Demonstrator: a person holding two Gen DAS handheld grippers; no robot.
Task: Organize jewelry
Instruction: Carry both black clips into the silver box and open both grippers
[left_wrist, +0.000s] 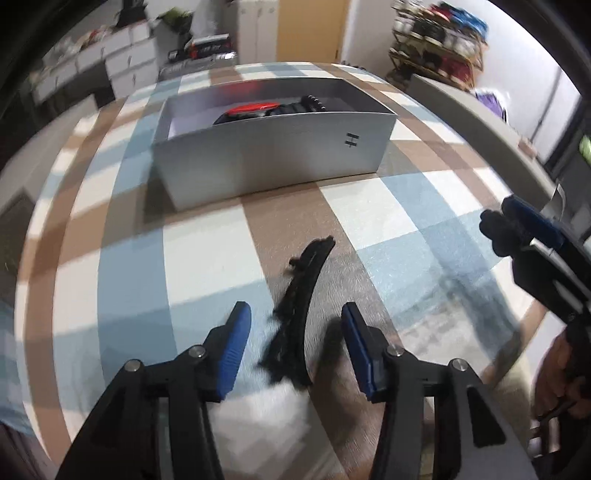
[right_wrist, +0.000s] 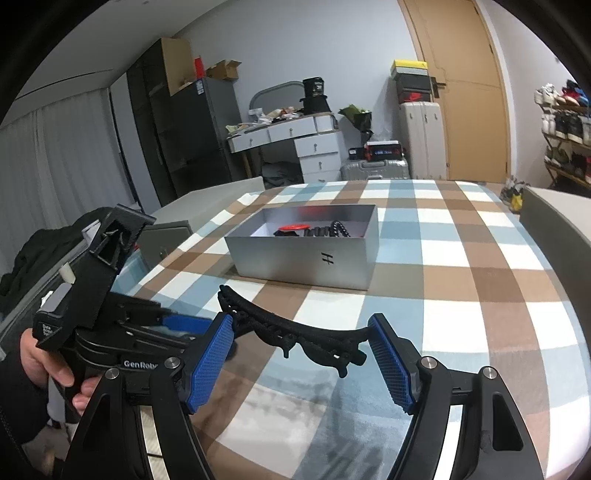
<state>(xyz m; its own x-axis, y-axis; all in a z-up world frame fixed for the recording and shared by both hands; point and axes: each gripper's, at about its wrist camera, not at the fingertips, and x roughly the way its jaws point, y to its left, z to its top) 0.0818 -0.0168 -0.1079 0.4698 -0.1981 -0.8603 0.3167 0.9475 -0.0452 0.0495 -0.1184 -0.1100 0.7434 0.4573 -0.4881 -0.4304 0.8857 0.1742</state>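
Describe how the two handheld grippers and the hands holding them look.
The left gripper and the right gripper share one look: black angular arms with silver round bolts, ending in blue ribbed pads. The left one's body bears white "GenRob" lettering. The left hand is bare below a dark sleeve.

Matt metal, woven cloth, ribbed plastic

The box (right_wrist: 306, 267) has a brushed, silvery matt skin like metal; the checked cloth (right_wrist: 461, 295) under it looks woven and dull. The black curved piece (right_wrist: 295, 330) seems rough, grainy matt plastic. Both grippers' blue pads (right_wrist: 208, 360) are cross-hatched and rubbery on smooth black plastic arms with shiny metal screws
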